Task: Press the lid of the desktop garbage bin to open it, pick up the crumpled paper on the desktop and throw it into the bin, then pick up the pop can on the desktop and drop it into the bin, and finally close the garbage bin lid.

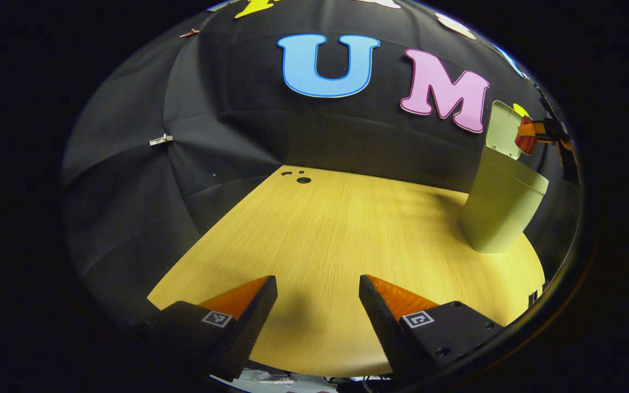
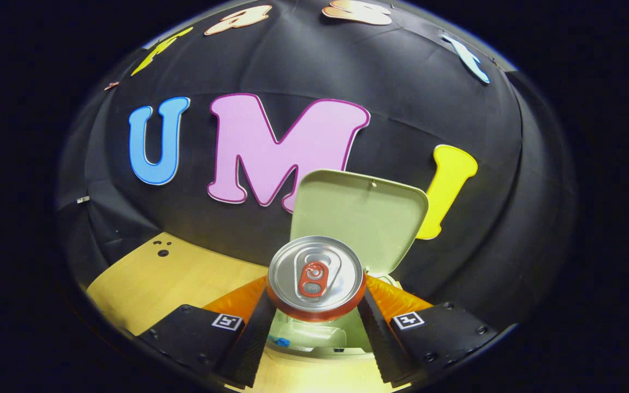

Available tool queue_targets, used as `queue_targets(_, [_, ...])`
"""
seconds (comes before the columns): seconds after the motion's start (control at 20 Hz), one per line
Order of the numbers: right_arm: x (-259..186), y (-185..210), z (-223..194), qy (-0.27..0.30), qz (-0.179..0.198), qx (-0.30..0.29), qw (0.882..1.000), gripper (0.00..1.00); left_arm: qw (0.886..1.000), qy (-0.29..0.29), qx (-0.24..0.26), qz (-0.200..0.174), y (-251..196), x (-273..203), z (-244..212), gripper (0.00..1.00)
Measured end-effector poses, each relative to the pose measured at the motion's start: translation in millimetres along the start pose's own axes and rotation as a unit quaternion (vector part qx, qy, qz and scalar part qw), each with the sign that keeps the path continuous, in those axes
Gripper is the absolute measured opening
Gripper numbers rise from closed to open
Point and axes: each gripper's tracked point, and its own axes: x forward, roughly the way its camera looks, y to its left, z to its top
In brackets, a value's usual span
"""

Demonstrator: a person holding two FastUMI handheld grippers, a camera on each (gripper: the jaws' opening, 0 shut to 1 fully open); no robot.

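Note:
My right gripper (image 2: pixel 315 295) is shut on the pop can (image 2: pixel 315 275), a silver-topped can with a red tab and red body, held upright with its top facing the camera. Directly below it is the open mouth of the pale green garbage bin (image 2: pixel 314 335), whose lid (image 2: pixel 358 218) stands raised behind the can. In the left gripper view the bin (image 1: pixel 503 210) stands at the table's right side with its lid (image 1: pixel 503 130) up, and the red can (image 1: pixel 526 139) hangs just above its rim. My left gripper (image 1: pixel 318 284) is open and holds nothing, low over the wooden table (image 1: pixel 347 229).
The light wooden tabletop (image 2: pixel 172 273) has small dark holes (image 1: pixel 303 179) near its far edge. Black cloth walls close in behind and to the left. A small blue bit (image 2: pixel 282 343) lies inside the bin.

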Motion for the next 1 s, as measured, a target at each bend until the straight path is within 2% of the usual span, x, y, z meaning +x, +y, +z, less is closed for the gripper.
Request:
queue_targets(0.2, [17.0,-10.2,-21.7,0.019,0.007,0.002,1.0,0.84,0.999,0.004,-0.038,0.005,-23.3,6.2,9.4,0.97])
queue_targets(0.6, [35.5,-24.1,-52.2,0.044,0.022,0.001,0.999,0.84,1.0,0.015,-0.02,-0.004,-65.9,14.1,14.5,0.97])
queue_targets(0.65, [37.0,-26.7,-53.2,0.045,0.02,0.001,0.999,0.85,1.0,0.015,-0.022,-0.007,-70.3,15.3,15.1,0.97])
queue_targets(0.7, [37.1,-30.0,-52.6,0.043,0.017,0.001,0.999,0.91,1.0,0.015,-0.022,-0.008,-75.0,16.5,17.1,0.97])
queue_targets(0.9, [35.4,-35.4,-41.1,0.025,0.016,0.003,1.0,0.99,1.0,0.015,-0.019,-0.016,-87.9,19.2,21.1,0.97])
queue_targets(1.0, [32.8,-37.6,-29.4,0.015,0.017,0.002,1.0,0.98,1.0,0.016,-0.011,-0.017,-89.7,20.4,20.3,0.97])
